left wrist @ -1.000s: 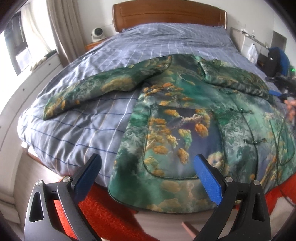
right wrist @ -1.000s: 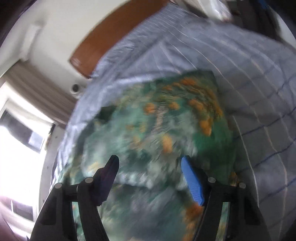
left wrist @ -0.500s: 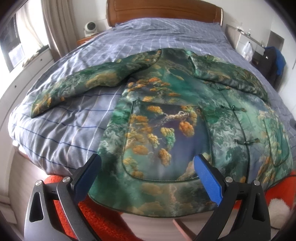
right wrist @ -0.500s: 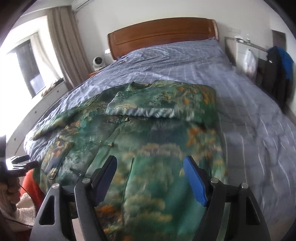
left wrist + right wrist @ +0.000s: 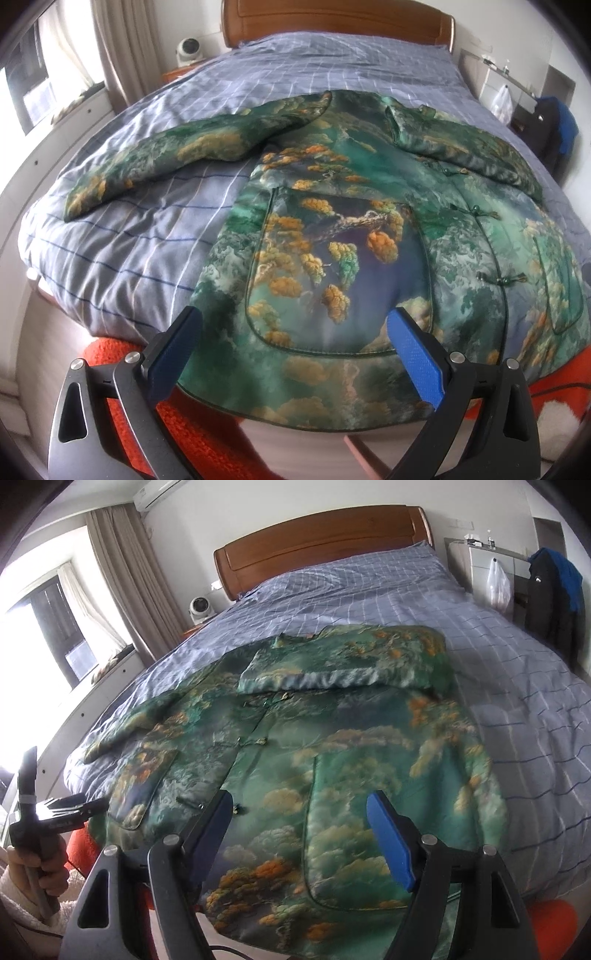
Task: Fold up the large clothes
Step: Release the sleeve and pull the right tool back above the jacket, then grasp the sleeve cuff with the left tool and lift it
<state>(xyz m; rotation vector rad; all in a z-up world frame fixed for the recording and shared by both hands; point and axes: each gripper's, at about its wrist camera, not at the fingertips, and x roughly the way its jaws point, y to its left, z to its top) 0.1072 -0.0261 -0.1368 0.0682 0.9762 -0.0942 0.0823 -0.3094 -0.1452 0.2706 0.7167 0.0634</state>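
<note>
Bed [image 5: 147, 236] with checked blue cover, green patterned jacket [image 5: 351, 258] spread flat, one sleeve folded across; left tongs [image 5: 295, 343] and right tongs [image 5: 301, 827] open, holding nothing

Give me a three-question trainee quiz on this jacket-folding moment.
1. True or false: both sleeves of the jacket are folded across its chest.
2. Which sleeve lies stretched out on the bed: A) the one towards the window, B) the one towards the hanging plastic bag?
3. What, if anything, is between the jaws of the left gripper and the right gripper?

Key
1. False: only one sleeve is folded in.
2. A
3. Nothing; both are open above the jacket's hem.
</note>
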